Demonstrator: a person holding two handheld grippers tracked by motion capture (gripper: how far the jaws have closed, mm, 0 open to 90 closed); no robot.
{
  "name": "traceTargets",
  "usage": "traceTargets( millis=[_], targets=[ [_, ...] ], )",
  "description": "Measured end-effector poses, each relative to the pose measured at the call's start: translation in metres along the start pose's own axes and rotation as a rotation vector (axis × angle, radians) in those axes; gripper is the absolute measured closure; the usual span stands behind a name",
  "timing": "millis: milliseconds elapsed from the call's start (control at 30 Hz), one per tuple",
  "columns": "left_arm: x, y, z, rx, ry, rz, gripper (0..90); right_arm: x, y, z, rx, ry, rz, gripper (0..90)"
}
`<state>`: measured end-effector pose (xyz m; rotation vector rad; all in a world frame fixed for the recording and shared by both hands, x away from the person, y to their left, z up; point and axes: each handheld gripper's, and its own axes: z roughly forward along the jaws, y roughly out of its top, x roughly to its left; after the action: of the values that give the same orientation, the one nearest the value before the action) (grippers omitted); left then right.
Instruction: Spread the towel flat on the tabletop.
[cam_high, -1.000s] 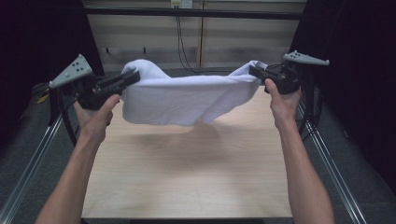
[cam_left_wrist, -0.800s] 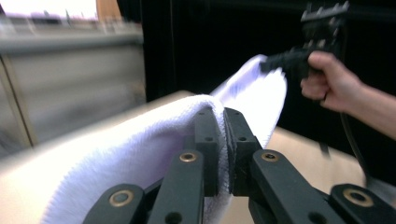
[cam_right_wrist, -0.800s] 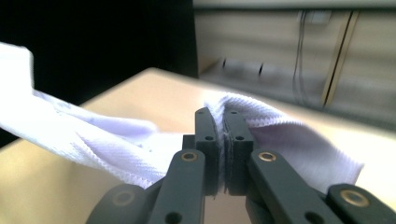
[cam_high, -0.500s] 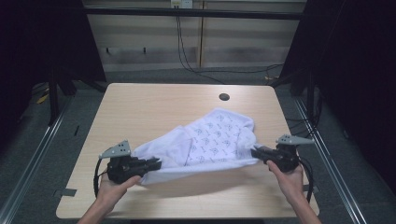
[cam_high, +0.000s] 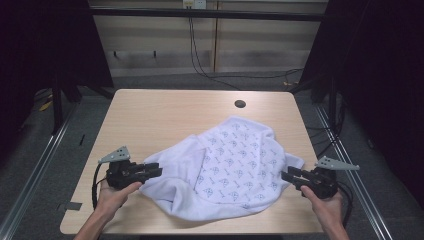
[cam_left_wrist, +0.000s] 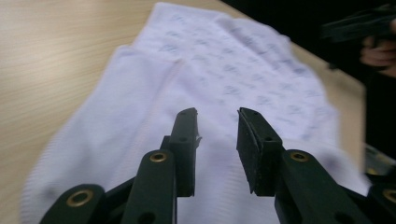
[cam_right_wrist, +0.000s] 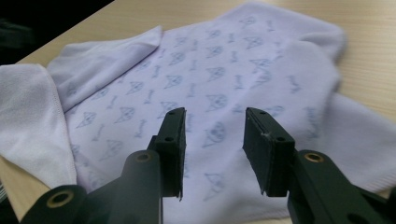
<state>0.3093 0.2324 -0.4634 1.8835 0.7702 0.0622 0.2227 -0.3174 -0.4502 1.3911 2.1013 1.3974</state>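
A white cloth (cam_high: 225, 165) with a pale blue printed pattern lies rumpled on the front half of the wooden table (cam_high: 165, 115), one plain side folded over at its left. My left gripper (cam_high: 158, 170) sits at the cloth's left edge. In the left gripper view the left gripper (cam_left_wrist: 217, 116) is open, with the cloth (cam_left_wrist: 224, 70) spread beyond and under its jaws. My right gripper (cam_high: 285, 175) is at the cloth's right edge. The right gripper (cam_right_wrist: 212, 116) is also open and hovers over the printed cloth (cam_right_wrist: 210, 60). Neither gripper pinches any fabric.
A round dark hole (cam_high: 240, 104) sits near the table's far edge. Metal rails (cam_high: 40, 165) run along the floor on both sides. Cables (cam_high: 200, 60) hang against the back wall. Bare tabletop lies behind the cloth.
The cloth, held stretched in the air a second ago, came down to the table's front. Both grippers have since opened and let it go; it now lies slack.
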Motion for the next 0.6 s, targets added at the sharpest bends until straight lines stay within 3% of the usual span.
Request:
traceTargets(
  millis=[100, 167, 200, 233, 300, 333, 367, 400, 433, 533, 600],
  targets=[
    [0.019, -0.003, 0.015, 0.051, 0.014, -0.001, 68.5, 0.021, 0.001, 0.032, 0.068, 0.103, -0.074, 58.5],
    [0.021, -0.004, 0.019, 0.065, 0.018, -0.001, 67.7, 0.026, 0.002, 0.040, 0.084, 0.126, -0.092, 58.1],
    [0.025, -0.006, 0.024, 0.097, 0.029, 0.007, 67.7, 0.030, 0.002, 0.047, 0.096, 0.139, -0.098, 57.0],
    [0.028, -0.010, 0.032, 0.141, 0.016, 0.001, 65.9, 0.040, 0.003, 0.064, 0.134, 0.182, -0.133, 55.8],
    [0.027, -0.015, 0.039, 0.189, -0.005, 0.016, 64.8, 0.052, 0.001, 0.079, 0.170, 0.229, -0.164, 54.0],
    [0.027, -0.015, 0.039, 0.189, -0.005, 0.016, 65.5, 0.052, 0.001, 0.079, 0.170, 0.229, -0.164, 54.0],
    [0.027, -0.016, 0.041, 0.201, -0.005, 0.022, 65.5, 0.061, 0.000, 0.088, 0.191, 0.272, -0.182, 53.0],
    [0.025, -0.017, 0.042, 0.215, 0.015, 0.032, 67.3, 0.066, -0.001, 0.092, 0.200, 0.287, -0.193, 52.2],
    [0.025, -0.017, 0.042, 0.219, 0.022, 0.034, 76.9, 0.075, -0.001, 0.100, 0.219, 0.318, -0.213, 51.8],
    [0.022, -0.017, 0.041, 0.244, 0.022, 0.044, 85.8, 0.088, -0.004, 0.110, 0.254, 0.312, -0.251, 50.6],
    [0.017, -0.019, 0.038, 0.261, 0.016, 0.061, 86.4, 0.093, -0.009, 0.115, 0.290, 0.254, -0.296, 49.0]
  ],
)
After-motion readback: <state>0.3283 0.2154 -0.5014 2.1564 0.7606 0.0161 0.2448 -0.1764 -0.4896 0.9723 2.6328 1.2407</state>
